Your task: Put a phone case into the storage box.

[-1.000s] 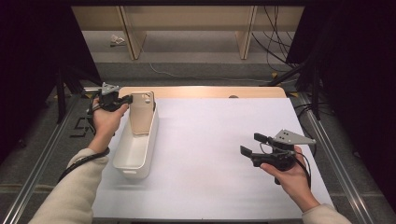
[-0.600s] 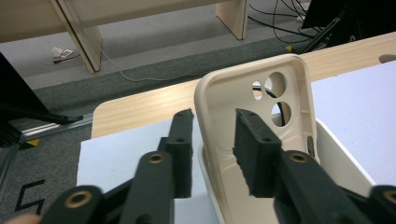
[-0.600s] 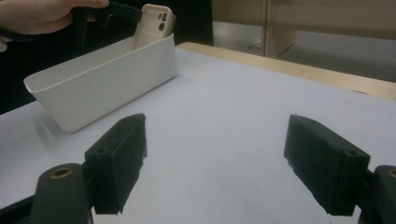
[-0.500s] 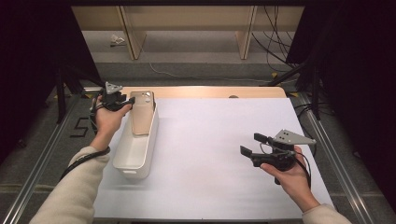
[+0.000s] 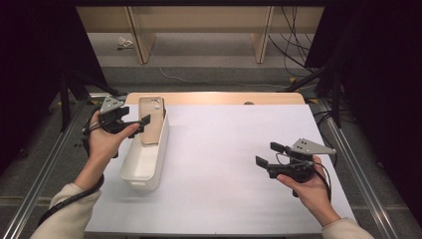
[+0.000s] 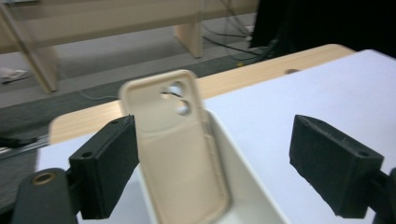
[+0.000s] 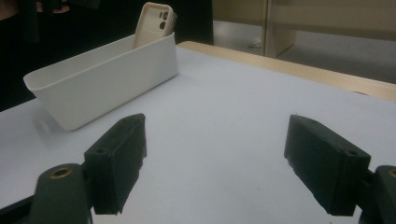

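A beige phone case [image 5: 152,121] stands on end inside the far part of a long white bin [image 5: 142,180], leaning on its right wall, camera holes up. My left gripper [image 5: 137,118] hovers just left of the case, and its jaws have just been opening. In the left gripper view the case [image 6: 177,154] rises from the bin [image 6: 245,191] close beside the left jaw of my gripper [image 6: 217,140], and no pad presses on it. My right gripper [image 5: 267,154] rests open over the white table at the right with nothing between its jaws [image 7: 217,135]. From there I see the bin [image 7: 107,79] and the case [image 7: 154,21] far off at the left.
The white tabletop [image 5: 224,149] ends at a wooden strip [image 5: 224,98] along the far edge. Metal rails [image 5: 348,164] run down both sides. Beyond the table stand wooden shelf legs [image 5: 261,40], with cables [image 5: 293,45] on the floor.
My left gripper's jaws opened off the phone case, and the hand drew back towards the person. The case stays leaning in the bin. The right hand has not moved.
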